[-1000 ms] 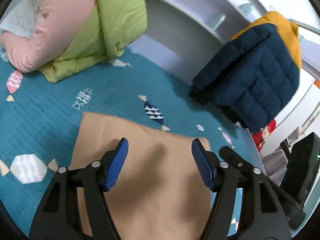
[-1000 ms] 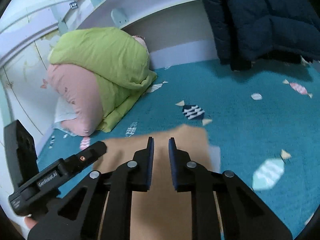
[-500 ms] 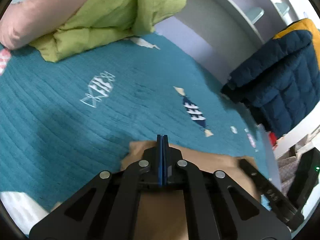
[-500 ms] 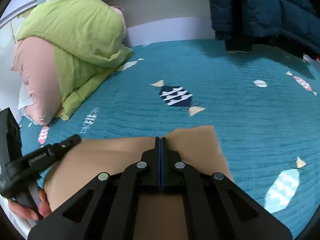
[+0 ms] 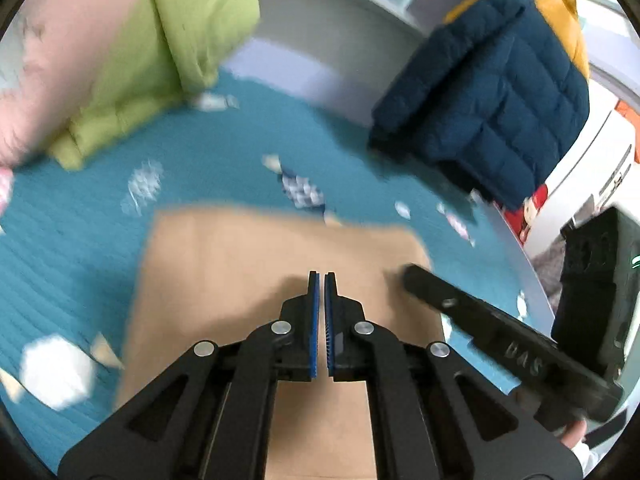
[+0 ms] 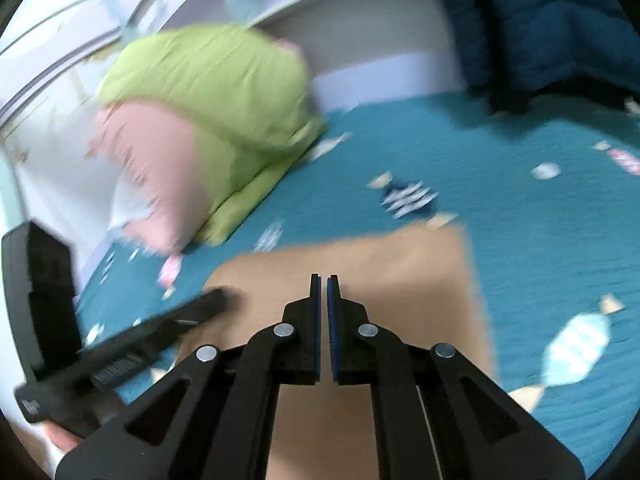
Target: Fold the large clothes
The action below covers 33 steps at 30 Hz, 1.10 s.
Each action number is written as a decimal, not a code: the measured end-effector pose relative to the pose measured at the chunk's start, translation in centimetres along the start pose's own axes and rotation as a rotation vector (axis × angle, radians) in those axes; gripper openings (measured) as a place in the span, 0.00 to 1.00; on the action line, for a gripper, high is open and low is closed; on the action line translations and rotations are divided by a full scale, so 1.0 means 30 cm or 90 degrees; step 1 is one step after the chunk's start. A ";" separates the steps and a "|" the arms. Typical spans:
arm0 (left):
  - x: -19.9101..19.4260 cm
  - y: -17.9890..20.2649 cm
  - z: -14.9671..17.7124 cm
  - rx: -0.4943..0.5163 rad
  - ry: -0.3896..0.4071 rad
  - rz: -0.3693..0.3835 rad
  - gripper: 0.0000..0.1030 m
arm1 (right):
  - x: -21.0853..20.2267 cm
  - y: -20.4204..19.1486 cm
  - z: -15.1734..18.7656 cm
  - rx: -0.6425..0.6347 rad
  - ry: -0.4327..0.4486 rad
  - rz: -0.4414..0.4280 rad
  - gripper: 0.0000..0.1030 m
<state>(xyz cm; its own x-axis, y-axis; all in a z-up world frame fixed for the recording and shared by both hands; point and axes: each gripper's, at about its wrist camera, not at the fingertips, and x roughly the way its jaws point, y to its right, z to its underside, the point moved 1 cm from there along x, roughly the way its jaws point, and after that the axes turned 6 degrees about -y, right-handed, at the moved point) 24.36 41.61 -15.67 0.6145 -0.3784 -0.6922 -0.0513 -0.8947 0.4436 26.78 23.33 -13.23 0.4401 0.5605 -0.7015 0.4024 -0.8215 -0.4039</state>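
Observation:
A tan garment (image 5: 240, 264) lies flat and folded on the teal bedspread (image 5: 80, 248). My left gripper (image 5: 320, 276) hovers over its middle, pads together, with nothing seen between them. My right gripper (image 6: 321, 278) is likewise shut over the tan garment (image 6: 380, 268), with only a thin slit between the blue pads. Each gripper shows in the other's view: the right gripper (image 5: 412, 276) comes in over the cloth's right part, and the left gripper (image 6: 216, 300) over its left edge. Both views are motion-blurred.
A green and pink duvet (image 6: 208, 92) is bundled at the far left of the bed. A navy puffer jacket (image 5: 500, 92) with a yellow hood hangs at the far right. White headboard shelves (image 5: 340, 20) run behind. A hand (image 5: 572, 432) shows at the lower right.
My left jaws went from wide open to shut, and the right jaws closed their small gap. Both grippers reached the cloth's far edge, then drew back, so more tan cloth lies ahead.

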 end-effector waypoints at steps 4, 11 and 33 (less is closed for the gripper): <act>0.057 -0.104 0.073 -0.048 -0.007 0.020 0.02 | 0.020 0.098 0.061 0.026 -0.023 -0.018 0.00; -0.110 -0.235 0.103 -0.099 0.020 -0.161 0.04 | -0.159 0.163 0.124 0.020 0.020 0.108 0.06; -0.281 0.013 0.488 -0.059 -0.016 -0.210 0.22 | -0.246 -0.025 0.419 -0.049 -0.107 0.009 0.06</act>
<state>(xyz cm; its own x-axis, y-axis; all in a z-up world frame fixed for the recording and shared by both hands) 7.63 40.99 -17.99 0.5663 -0.0786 -0.8204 0.2196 -0.9451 0.2421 13.12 18.50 -15.12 0.3089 0.5186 -0.7973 0.4605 -0.8150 -0.3518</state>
